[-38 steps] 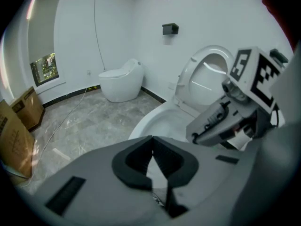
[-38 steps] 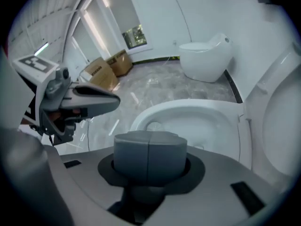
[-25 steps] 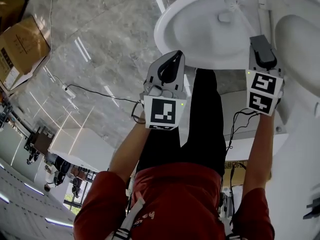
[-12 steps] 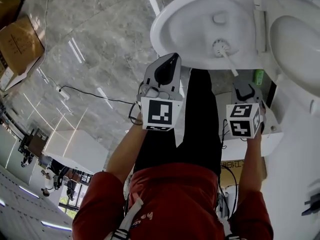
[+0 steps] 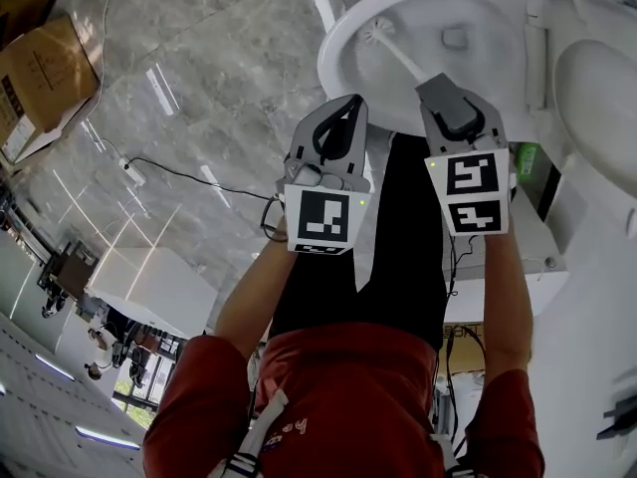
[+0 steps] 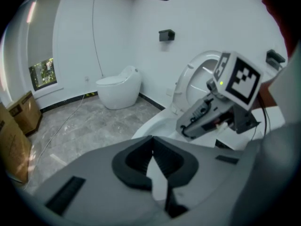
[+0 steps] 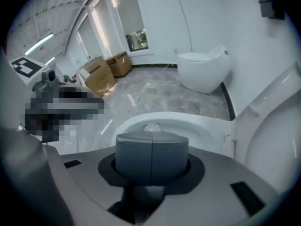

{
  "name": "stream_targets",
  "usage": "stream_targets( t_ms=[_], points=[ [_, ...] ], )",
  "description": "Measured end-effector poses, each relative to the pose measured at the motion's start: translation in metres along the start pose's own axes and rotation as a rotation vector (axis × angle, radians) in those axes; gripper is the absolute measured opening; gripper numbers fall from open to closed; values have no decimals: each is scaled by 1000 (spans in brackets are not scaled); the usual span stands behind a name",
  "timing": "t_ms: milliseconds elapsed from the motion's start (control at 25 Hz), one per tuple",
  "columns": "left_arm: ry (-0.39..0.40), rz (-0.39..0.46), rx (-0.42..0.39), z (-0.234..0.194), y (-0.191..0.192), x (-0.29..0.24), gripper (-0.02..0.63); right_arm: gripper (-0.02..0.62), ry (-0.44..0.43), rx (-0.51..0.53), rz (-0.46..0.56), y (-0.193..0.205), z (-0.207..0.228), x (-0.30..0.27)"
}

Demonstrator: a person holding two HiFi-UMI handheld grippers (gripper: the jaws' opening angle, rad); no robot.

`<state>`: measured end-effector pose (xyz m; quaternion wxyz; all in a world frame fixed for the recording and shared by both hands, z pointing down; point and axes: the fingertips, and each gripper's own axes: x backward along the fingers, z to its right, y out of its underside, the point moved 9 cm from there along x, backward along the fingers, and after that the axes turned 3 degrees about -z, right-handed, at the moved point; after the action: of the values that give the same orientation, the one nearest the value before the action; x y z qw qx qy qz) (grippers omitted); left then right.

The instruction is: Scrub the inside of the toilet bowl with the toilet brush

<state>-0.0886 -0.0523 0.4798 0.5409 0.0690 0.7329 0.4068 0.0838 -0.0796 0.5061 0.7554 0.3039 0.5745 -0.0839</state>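
The white toilet bowl lies at the top of the head view, its seat and lid raised at the right. A white toilet brush has its head against the bowl's left inner wall, and its thin handle slants back to my right gripper, which is shut on it. In the right gripper view the pads are closed over the handle and the brush head shows just beyond them inside the bowl. My left gripper hovers at the bowl's near rim, shut and holding nothing.
Cardboard boxes sit at the far left on the marble floor, with a black cable trailing across it. A second toilet stands by the far wall. A green bottle sits beside the bowl's base at the right.
The right gripper swung left and forward, carrying the brush head from the bowl's near middle to its left wall. The left gripper stayed almost still.
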Motion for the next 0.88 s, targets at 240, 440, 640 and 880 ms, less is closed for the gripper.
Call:
stream_targets(
  t_ms=[240, 440, 640, 880],
  points=[
    [21, -4, -2, 7, -3, -2, 2, 146, 370, -19, -18, 30, 84, 17],
    [36, -12, -6, 11, 0, -6, 2, 146, 444, -28, -217, 89, 101, 25],
    [38, -16, -7, 12, -2, -12, 2, 147, 317, -29, -337, 127, 53, 20],
    [34, -21, -16, 8, -1, -7, 2, 147, 59, -184, -211, 97, -9, -5]
  ],
)
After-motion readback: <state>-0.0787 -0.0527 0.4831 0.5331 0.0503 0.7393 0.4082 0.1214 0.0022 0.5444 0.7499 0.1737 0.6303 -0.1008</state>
